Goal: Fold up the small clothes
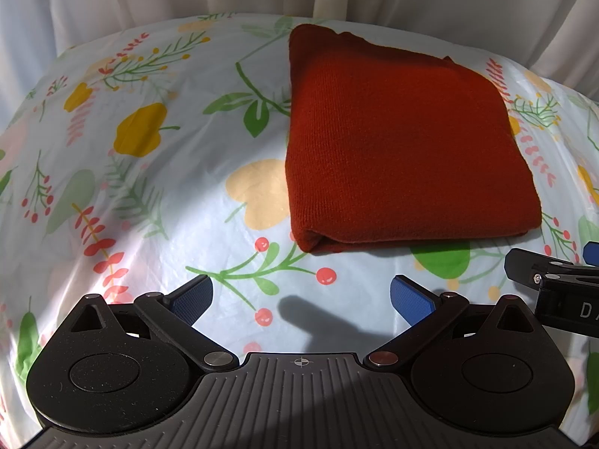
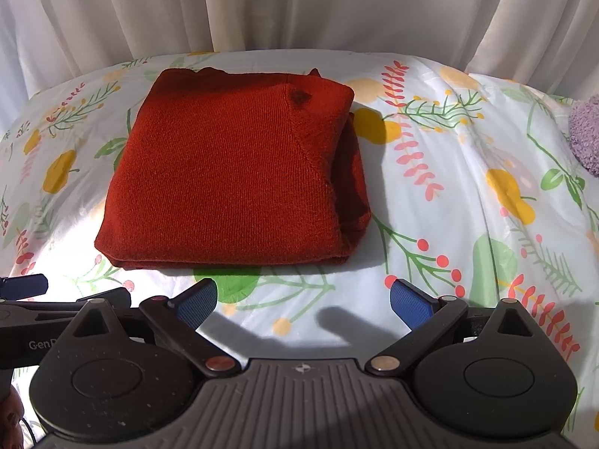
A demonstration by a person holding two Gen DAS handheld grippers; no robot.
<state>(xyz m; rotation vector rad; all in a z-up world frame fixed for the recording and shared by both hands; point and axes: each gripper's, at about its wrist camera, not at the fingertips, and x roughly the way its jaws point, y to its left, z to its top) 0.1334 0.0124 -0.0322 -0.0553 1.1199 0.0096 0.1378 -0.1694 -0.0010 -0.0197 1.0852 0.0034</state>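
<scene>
A rust-red knitted garment (image 1: 404,149) lies folded into a thick rectangle on the floral tablecloth (image 1: 149,187); it also shows in the right wrist view (image 2: 232,176). My left gripper (image 1: 301,299) is open and empty, hovering just in front of the garment's near edge, apart from it. My right gripper (image 2: 303,305) is open and empty, in front of the garment's near right corner. The right gripper's side shows at the right edge of the left wrist view (image 1: 554,280); the left gripper's side shows at the left edge of the right wrist view (image 2: 56,299).
A white curtain (image 2: 299,7) hangs behind the table's far edge. A purple fuzzy cloth (image 2: 586,134) lies at the right edge of the tablecloth (image 2: 468,187).
</scene>
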